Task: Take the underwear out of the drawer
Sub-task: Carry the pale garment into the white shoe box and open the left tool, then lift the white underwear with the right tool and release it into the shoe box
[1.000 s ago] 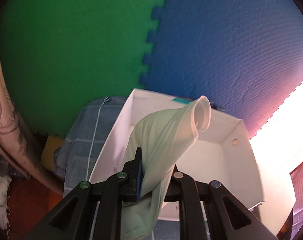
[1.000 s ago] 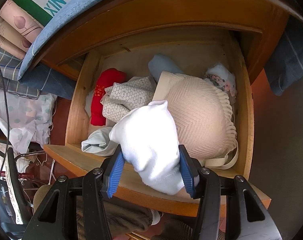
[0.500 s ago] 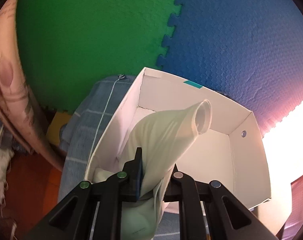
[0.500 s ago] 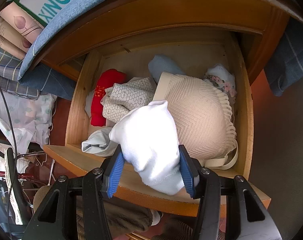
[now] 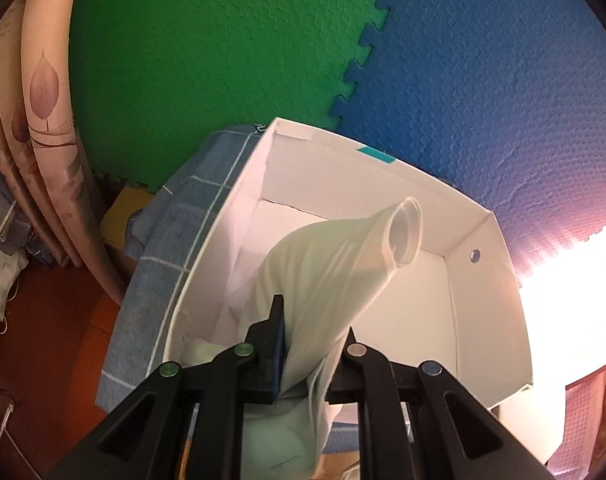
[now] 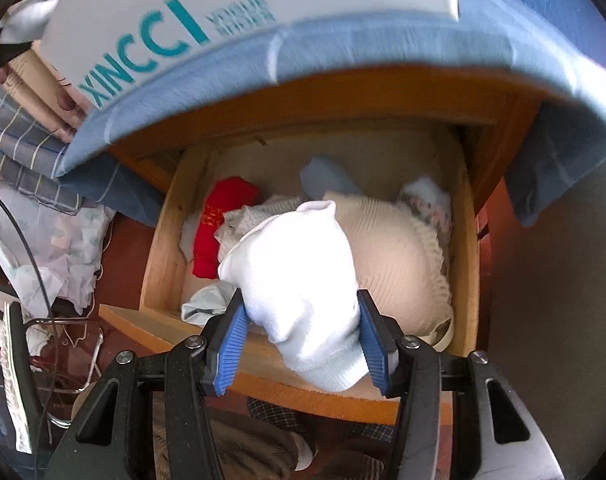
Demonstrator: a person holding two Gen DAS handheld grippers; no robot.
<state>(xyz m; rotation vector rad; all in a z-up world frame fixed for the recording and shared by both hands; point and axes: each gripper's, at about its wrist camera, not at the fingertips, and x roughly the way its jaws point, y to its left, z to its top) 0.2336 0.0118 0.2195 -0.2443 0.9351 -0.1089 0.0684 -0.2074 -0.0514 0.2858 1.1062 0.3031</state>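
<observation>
White garment (image 6: 303, 280) in the right gripper (image 6: 303, 336) hides drawer (image 6: 469, 264) contents.

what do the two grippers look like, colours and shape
Both are black plastic with open triangular cut-outs and round metal studs at the joints. The right gripper has ribbed blue pads inside its fingers. The left gripper shows a darker blue pad. No cables or sleeves show.

A green mat (image 5: 207, 60) and a blue mat (image 5: 483, 80) interlock along a toothed seam; a white box (image 5: 487, 280) stands open on a blue checked cloth (image 5: 175, 264) — a teal tape strip (image 5: 377, 156) on its far rim; a leaf-print curtain (image 5: 47, 120) hangs at the left; a yellow mat (image 5: 119, 216) peeks out behind the cloth; crumpled pale fabric (image 6: 63, 256) lies on the red-brown floor (image 6: 119, 248) — a black cable (image 6: 19, 236) crosses it.
</observation>
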